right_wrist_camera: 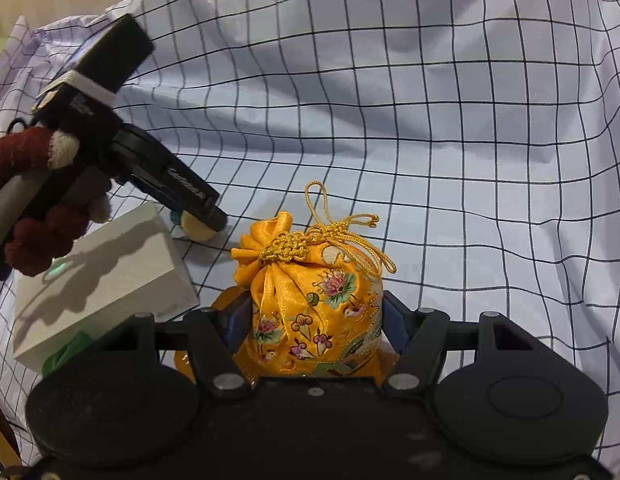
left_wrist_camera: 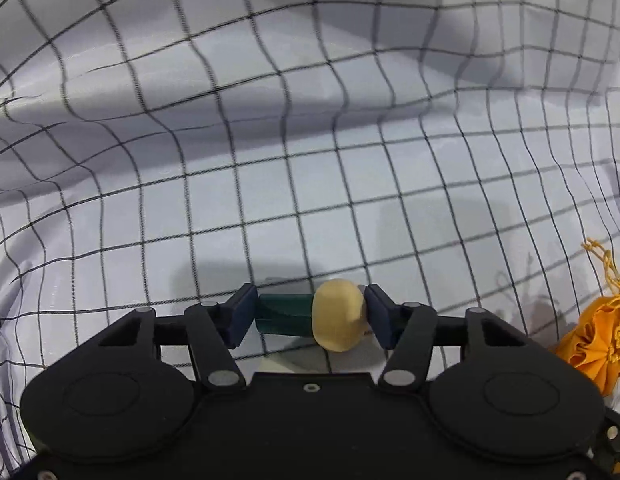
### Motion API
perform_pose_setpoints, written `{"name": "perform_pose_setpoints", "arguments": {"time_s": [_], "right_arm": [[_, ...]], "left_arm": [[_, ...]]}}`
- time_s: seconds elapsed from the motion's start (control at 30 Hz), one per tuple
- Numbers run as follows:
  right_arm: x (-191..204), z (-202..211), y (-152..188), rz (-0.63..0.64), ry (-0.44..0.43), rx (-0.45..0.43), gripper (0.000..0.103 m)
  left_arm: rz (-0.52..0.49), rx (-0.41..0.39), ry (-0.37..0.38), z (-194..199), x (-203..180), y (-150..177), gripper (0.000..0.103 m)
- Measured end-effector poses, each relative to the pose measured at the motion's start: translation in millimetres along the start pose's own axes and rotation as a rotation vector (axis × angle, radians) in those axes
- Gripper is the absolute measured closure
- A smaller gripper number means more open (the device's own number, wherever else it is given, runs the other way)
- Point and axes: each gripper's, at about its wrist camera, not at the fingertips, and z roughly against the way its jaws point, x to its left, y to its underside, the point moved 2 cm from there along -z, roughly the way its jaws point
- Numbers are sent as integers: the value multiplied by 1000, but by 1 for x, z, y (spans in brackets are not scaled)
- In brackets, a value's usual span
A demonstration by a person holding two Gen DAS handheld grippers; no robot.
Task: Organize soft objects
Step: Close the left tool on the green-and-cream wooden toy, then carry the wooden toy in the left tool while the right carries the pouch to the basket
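Note:
In the left wrist view my left gripper [left_wrist_camera: 310, 314] is shut on a small soft toy [left_wrist_camera: 338, 316] with a round tan cap and a dark green stem, lying crosswise between the pads just above the checked cloth [left_wrist_camera: 310, 160]. The right wrist view shows the same left gripper [right_wrist_camera: 202, 222], held by a hand in a dark red glove [right_wrist_camera: 38, 236], with the toy [right_wrist_camera: 196, 230] at its tips. My right gripper [right_wrist_camera: 316, 320] is shut on an orange embroidered drawstring pouch [right_wrist_camera: 314, 304], which stands upright on the cloth. The pouch [left_wrist_camera: 594, 340] also appears at the left view's right edge.
A white box [right_wrist_camera: 98, 280] lies on the cloth left of the pouch, just below the left gripper's tips. Something green [right_wrist_camera: 66, 352] pokes out under the box's near corner. The white cloth with a black grid [right_wrist_camera: 430, 120] is wrinkled and covers the whole surface.

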Motion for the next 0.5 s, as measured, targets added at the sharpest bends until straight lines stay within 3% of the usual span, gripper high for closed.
{"name": "perform_pose_setpoints", "arguments": {"time_s": [0.23, 0.5], "right_arm": [[-1, -17, -16, -1, 31, 25, 37], [22, -26, -42, 32, 39, -25, 37]], "left_arm": [[79, -51, -11, 12, 47, -1, 47], [179, -141, -36, 52, 112, 23, 47]]}}
